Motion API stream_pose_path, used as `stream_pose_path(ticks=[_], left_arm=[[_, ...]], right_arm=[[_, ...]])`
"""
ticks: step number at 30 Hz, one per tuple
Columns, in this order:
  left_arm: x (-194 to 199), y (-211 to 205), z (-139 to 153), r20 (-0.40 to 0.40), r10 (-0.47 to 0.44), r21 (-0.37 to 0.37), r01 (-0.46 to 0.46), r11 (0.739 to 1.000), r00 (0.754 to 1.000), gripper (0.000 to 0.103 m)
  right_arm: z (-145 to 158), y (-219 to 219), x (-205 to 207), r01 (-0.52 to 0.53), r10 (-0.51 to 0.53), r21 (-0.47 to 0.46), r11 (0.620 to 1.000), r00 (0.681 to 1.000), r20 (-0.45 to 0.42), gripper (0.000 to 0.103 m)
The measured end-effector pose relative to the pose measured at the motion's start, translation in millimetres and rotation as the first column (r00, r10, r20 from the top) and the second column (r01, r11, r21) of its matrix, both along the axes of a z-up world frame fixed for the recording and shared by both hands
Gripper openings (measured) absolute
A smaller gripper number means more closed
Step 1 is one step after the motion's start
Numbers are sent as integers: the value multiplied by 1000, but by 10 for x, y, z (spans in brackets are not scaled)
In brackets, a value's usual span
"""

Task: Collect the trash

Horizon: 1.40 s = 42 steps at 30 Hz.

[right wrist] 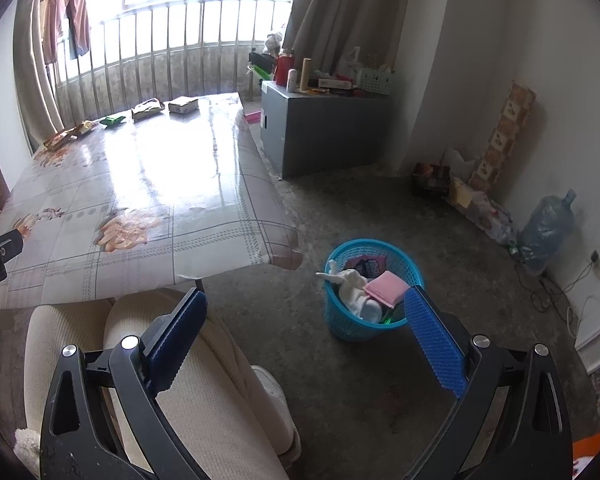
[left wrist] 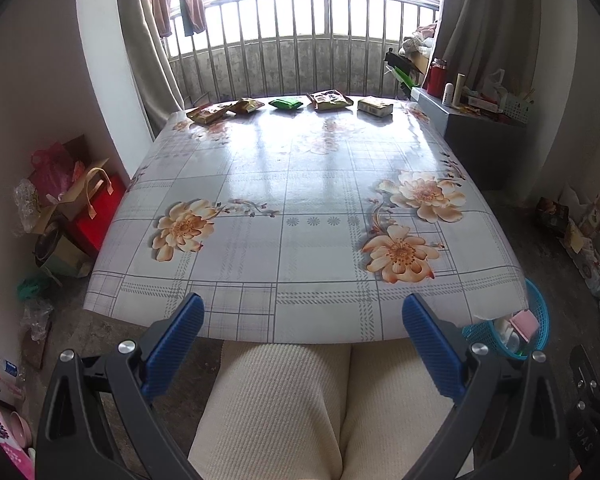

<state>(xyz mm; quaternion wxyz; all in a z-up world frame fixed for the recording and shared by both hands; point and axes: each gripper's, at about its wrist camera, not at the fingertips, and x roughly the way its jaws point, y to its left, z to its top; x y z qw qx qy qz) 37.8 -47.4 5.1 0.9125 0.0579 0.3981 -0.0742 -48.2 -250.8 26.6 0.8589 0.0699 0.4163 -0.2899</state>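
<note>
The left gripper [left wrist: 303, 316] hangs over the person's lap at the near edge of the table [left wrist: 260, 184], its blue fingers [left wrist: 175, 348] spread wide with nothing between them. Along the far edge, left to right, lie the packets: two orange-brown wrappers [left wrist: 208, 113] overlapping at the left, a green packet [left wrist: 286, 103], a brown wrapper [left wrist: 330, 100] and a pale box [left wrist: 375, 105] — all well apart from the gripper. This view catches only a sliver of the blue basket [left wrist: 540, 312] past the table's right corner.

The right wrist view shows the basket [right wrist: 342, 324] whole, standing on the floor beside the table [right wrist: 204, 216] — white crumpled paper [right wrist: 350, 280], a pink pad [right wrist: 386, 287] and a dark wrapper [right wrist: 368, 266] inside. The right gripper [right wrist: 306, 308] hovers just short of it, fingers [right wrist: 434, 344] wide apart and holding nothing. Farther right, seen properly only here, a water jug [right wrist: 548, 228] stands against the wall.
</note>
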Motion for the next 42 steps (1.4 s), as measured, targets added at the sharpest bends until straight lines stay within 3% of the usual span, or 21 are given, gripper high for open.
stream_pose_path(ticks=[42], left_arm=[[43, 30, 61, 12, -20, 22, 20, 1000, 1000, 97]], right_arm=[[78, 75, 82, -23, 23, -12, 1000, 1000, -2, 95]])
